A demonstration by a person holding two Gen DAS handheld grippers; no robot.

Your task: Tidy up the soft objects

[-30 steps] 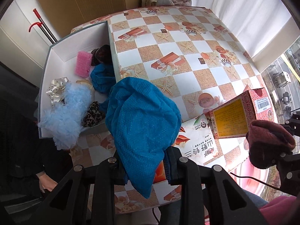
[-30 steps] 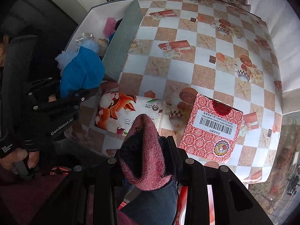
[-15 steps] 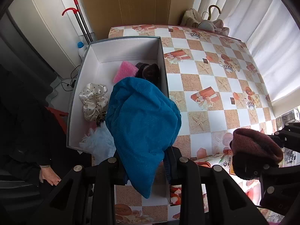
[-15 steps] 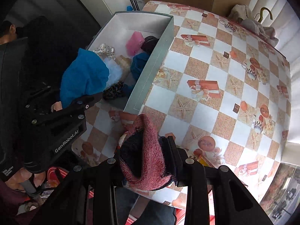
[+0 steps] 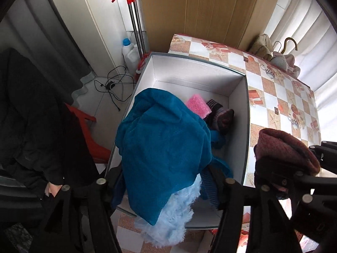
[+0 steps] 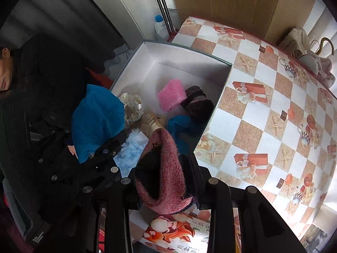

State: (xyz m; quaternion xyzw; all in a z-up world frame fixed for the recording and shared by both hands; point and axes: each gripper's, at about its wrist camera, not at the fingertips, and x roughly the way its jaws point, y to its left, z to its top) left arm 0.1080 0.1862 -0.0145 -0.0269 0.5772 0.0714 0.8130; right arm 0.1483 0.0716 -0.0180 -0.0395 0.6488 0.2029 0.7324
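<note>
My left gripper (image 5: 162,181) is shut on a blue towel (image 5: 164,151) and holds it over the near left part of the white box (image 5: 198,74). The towel also shows in the right wrist view (image 6: 96,122). My right gripper (image 6: 164,179) is shut on a dark red knit sock (image 6: 164,168), just above the box's near right corner; the sock also shows in the left wrist view (image 5: 284,149). In the box lie a pink sponge (image 6: 171,94), a dark knit sock (image 6: 197,103), a blue cloth (image 6: 183,126), a polka-dot scrunchie (image 6: 132,105) and a light blue fluffy piece (image 6: 131,149).
The box stands at the left edge of a table with a checked starfish cloth (image 6: 273,109). A tissue pack (image 6: 179,232) lies under my right gripper. A bag and hanger (image 6: 309,48) sit at the table's far end. Mop handles (image 5: 134,21) and a bottle (image 5: 128,50) stand beyond the box.
Both grippers have swung left from over the table and tissue pack to over the box, carrying the blue towel and the red sock. The red carton has left view.
</note>
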